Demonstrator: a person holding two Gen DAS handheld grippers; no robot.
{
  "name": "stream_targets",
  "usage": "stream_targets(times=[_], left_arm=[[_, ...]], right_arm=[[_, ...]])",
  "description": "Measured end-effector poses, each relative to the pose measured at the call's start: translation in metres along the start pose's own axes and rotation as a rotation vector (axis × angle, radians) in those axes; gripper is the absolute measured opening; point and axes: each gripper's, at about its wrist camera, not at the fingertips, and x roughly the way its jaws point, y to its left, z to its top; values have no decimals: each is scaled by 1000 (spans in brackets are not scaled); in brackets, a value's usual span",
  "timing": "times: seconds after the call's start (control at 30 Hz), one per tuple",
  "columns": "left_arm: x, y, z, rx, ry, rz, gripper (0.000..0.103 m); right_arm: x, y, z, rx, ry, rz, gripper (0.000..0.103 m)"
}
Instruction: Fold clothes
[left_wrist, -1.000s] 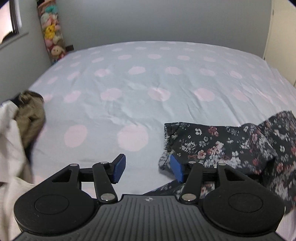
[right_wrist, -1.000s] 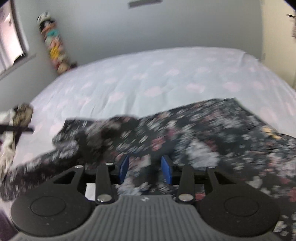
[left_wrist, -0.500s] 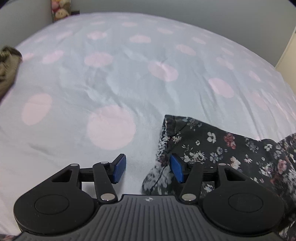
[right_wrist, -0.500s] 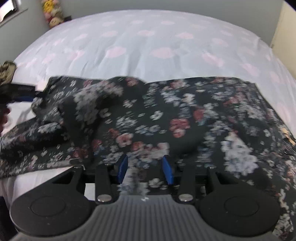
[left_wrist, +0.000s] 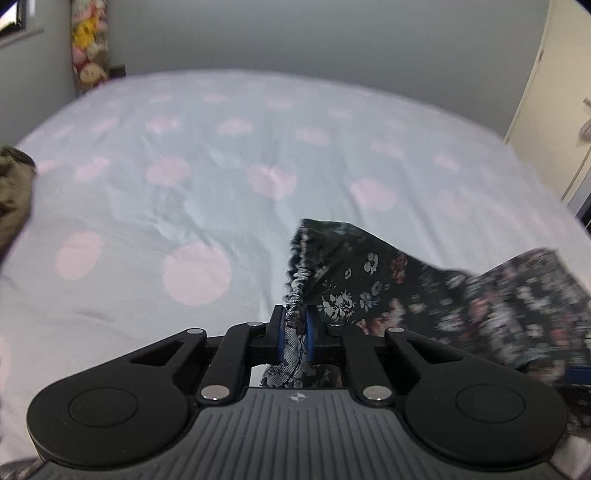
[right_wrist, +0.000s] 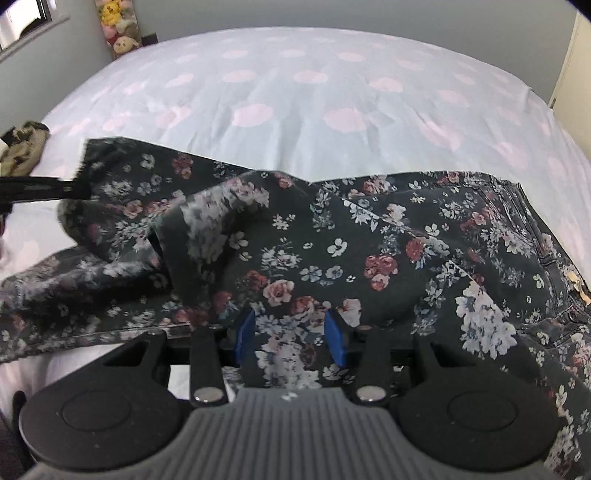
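1. closed since half a second ago: left black two-finger gripper with blue pads (left_wrist: 294, 334), then spread wide beside the hem, now clamped on the gathered elastic edge of the dark floral fabric garment (left_wrist: 373, 280).
2. lifted too: that gathered edge, then lying flat on the sheet, now rising from the pads toward 12 o'clock, with the rest draping away toward 3 o'clock, blurred there.
3. seen from the right wrist view: same dark floral fabric garment (right_wrist: 332, 240) spread across the near half of the pale blue bed sheet with pink polka dots (right_wrist: 295, 85), crumpled into a rolled fold at 9 to 10 o'clock, flatter toward 3 o'clock, where a seam and a button show.
4. right black two-finger gripper with blue pads (right_wrist: 291, 338): fingers parted, fabric lying in the gap and over the base; not pinching, pads (right_wrist: 245, 338) clearly apart.
5. at 9 o'clock in the right wrist view: the left gripper as a dark blurred bar touching the garment's far corner.
6. at 9 o'clock in the left wrist view: olive-brown crumpled cloth (left_wrist: 13, 192) at the bed's edge, well apart from the floral garment.
7. at 11 o'clock, by the grey wall: hanging column of plush toys (left_wrist: 88, 44).
8. at 3 o'clock, past the bed: cream-coloured door (left_wrist: 565, 110).
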Motion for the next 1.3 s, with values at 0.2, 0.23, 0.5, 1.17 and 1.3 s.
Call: stream_targets(times=[0.2,0.23,0.5,1.17,1.3], left_arm=[[-110,0,-21,22,-111,20,8],[-128,1,-25,25,-130,23,8],[-206,5,-75,81,-89,129,8],[-258,59,-172,-41,11,276,10],[-259,54,-171,4,16,259,14]], right_arm=[[-15,3,-3,13,-39,40,45],[-20,3,-5,11,-50,40,45],[-59,-4,-20,-6,-135,36,45],[-87,17,-93,44,-180,180,49],[-96,19,-107,58,-188,192,52]])
